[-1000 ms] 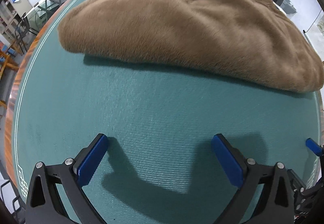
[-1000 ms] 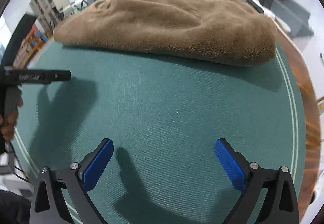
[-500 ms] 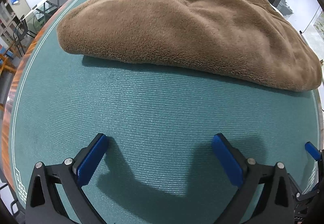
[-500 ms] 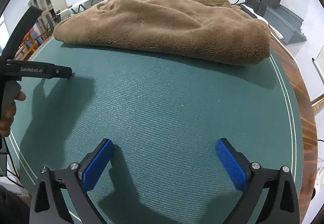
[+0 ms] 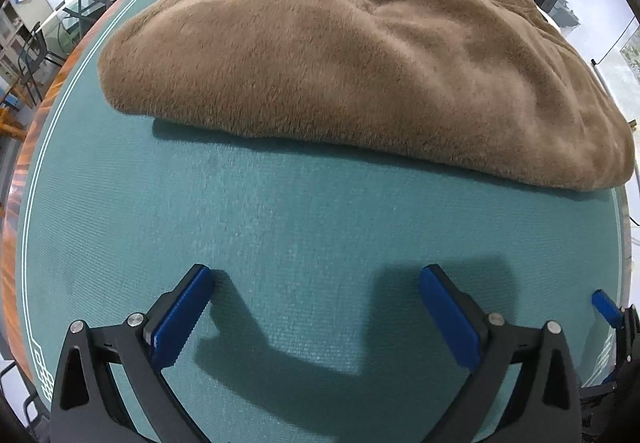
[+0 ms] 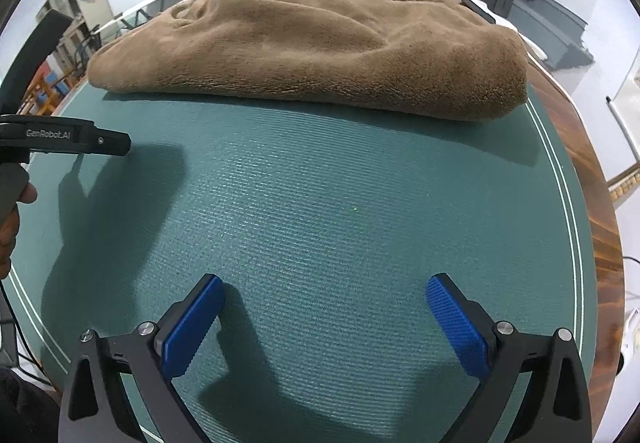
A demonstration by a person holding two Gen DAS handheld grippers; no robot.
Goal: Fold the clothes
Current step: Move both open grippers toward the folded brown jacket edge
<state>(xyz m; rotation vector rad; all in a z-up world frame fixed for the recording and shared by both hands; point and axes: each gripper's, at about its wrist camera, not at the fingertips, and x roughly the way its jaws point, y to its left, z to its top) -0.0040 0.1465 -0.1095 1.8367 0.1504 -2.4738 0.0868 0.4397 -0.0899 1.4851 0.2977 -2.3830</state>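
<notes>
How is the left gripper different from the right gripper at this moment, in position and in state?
The left gripper faces the near-left part of the brown garment; the right gripper faces its near-right part, by the wooden table rim. In the right wrist view the left gripper shows side-on at the left edge. Both are open, empty, above the green mat, apart from the garment.

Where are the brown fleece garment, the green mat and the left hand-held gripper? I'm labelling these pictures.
brown fleece garment (image 5: 360, 75): left wrist view, middle of its top.
green mat (image 6: 340, 183): right wrist view, bare middle.
left hand-held gripper (image 5: 316, 311): left wrist view, midway between its open fingertips.
</notes>
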